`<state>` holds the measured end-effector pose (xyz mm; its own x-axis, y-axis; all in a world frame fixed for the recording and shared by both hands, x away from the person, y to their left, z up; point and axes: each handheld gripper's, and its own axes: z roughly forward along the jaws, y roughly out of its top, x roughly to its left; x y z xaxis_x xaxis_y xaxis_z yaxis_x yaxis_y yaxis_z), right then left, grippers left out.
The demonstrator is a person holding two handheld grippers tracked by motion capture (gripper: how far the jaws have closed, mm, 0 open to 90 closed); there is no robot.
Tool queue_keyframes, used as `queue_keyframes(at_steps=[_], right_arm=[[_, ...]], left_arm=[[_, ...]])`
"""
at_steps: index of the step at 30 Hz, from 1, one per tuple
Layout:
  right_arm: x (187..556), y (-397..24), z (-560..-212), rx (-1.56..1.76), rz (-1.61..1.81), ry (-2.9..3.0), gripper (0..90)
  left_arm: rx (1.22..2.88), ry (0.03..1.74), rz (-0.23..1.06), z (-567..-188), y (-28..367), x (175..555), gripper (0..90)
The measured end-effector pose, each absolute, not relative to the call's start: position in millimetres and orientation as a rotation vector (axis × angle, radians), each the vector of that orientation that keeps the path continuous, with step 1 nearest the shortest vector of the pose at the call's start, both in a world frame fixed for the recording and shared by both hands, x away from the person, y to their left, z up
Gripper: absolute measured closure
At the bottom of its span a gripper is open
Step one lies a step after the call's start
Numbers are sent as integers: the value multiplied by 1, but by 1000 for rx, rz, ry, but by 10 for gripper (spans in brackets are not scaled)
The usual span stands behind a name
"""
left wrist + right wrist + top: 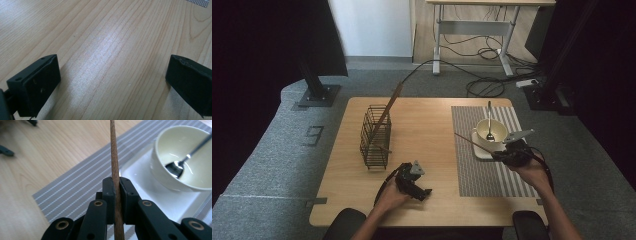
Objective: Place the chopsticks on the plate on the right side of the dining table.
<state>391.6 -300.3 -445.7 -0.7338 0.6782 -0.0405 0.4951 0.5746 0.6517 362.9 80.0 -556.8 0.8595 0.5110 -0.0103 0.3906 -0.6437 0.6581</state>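
Item: wooden chopstick (115, 170), thin, brown, straight. Clamped between the two black jaws of the right gripper (116, 187), which are drawn tight against its sides; the stick runs up from between them and out past their tips. In the high view the chopstick (473, 144) points away from the right gripper (512, 152) toward the table's middle, raised above the placemat.

Just beside the right gripper, on its bowl side: a white square plate (160, 202) bearing a cream bowl (175, 157), with a metal spoon (180, 165) resting inside, its handle leaning over the rim. Under the plate and under the gripper lies a grey striped placemat (75, 190).

Left gripper (414, 182): held low over the bare wooden table (107, 50), well apart from the right gripper, nearer the person's edge. Its jaws stand wide, nothing between them but tabletop.

Beyond the left gripper, toward the far side of the table: a dark wire basket (376, 136), upright, with a long wooden stick (388, 111) leaning out of it at a slant.

Both grippers are carried by a person's hands, forearms entering from the near edge.
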Motion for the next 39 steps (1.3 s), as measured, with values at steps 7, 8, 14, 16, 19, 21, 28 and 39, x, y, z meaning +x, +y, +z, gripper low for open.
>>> queue_keyframes(at_steps=[7, 8, 14, 16, 19, 21, 28, 39], right_arm=[[403, -310, -456, 1025, 873, 2500, 824], [405, -311, -458, 1030, 863, 2499, 824], [416, -317, -471, 1079, 827, 2496, 824], [419, -319, -475, 1088, 818, 2497, 824], [424, -321, -481, 1104, 800, 2497, 824], [428, -322, -485, 1113, 795, 2499, 824], [437, -326, -495, 1137, 775, 2506, 823], [446, -328, -506, 1144, 730, 2521, 791]], left_arm=[[2350, 649, 230, -557, 80, 363, 0], [2349, 649, 230, -557, 80, 363, 0], [2349, 652, 230, -557, 80, 363, 0], [2348, 653, 230, -557, 80, 363, 0], [2346, 655, 230, -557, 79, 363, 0], [2346, 656, 231, -557, 79, 363, 0], [2346, 658, 231, -557, 79, 363, 0], [2345, 659, 231, -557, 79, 363, 0]])
